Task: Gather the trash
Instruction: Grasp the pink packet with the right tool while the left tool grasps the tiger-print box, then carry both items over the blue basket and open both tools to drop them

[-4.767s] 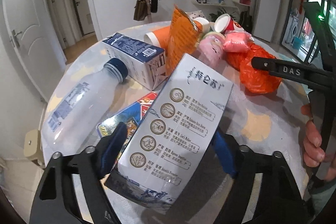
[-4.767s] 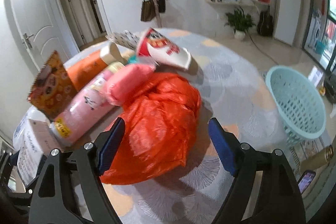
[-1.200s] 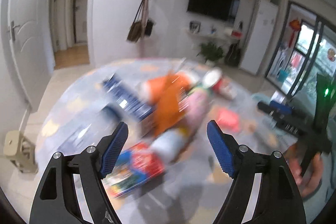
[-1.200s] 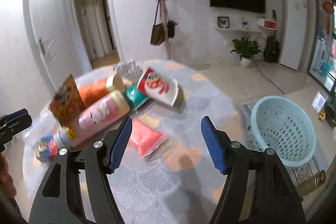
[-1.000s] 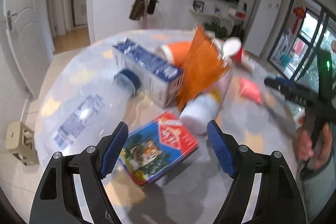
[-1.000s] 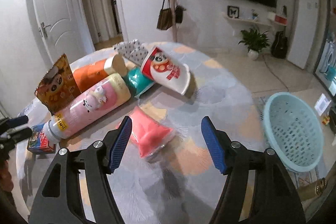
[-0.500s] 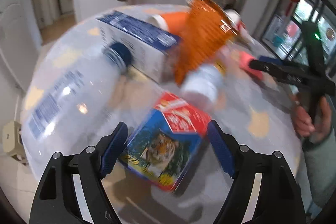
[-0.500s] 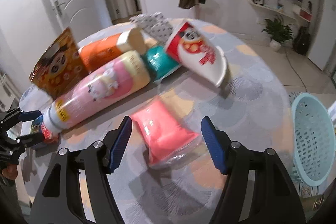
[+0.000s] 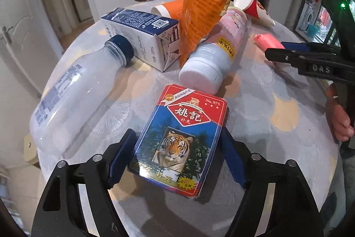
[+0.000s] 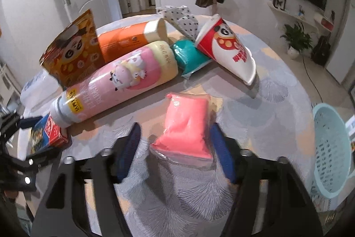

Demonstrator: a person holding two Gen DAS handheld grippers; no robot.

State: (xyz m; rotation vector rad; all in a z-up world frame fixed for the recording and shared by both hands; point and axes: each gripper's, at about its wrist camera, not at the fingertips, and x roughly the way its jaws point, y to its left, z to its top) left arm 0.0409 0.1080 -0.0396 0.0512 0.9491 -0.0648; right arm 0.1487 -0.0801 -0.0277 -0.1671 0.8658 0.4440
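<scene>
A blue and red card box with a tiger (image 9: 179, 139) lies flat on the round table (image 9: 255, 103). My left gripper (image 9: 177, 143) straddles it, jaws closing, blue pads right at its long sides. A pink packet (image 10: 188, 123) lies between the closing jaws of my right gripper (image 10: 175, 132), with a small gap still showing at the left pad. In the left wrist view the right gripper (image 9: 275, 52) reaches in from the right over that pink packet (image 9: 266, 40). The card box (image 10: 47, 132) also shows at the right wrist view's left edge.
Behind the card box lie a clear bottle (image 9: 73, 99), a blue milk carton (image 9: 142, 37), an orange snack bag (image 9: 199, 10) and a pink bottle (image 10: 124, 81). A teal packet (image 10: 188, 57) and paper cup (image 10: 228, 48) lie further back. A pale blue basket (image 10: 330, 148) stands on the floor at right.
Both grippers have come down and forward over their items, and both pairs of jaws have narrowed. The white carton and orange bag seen earliest are gone from the table.
</scene>
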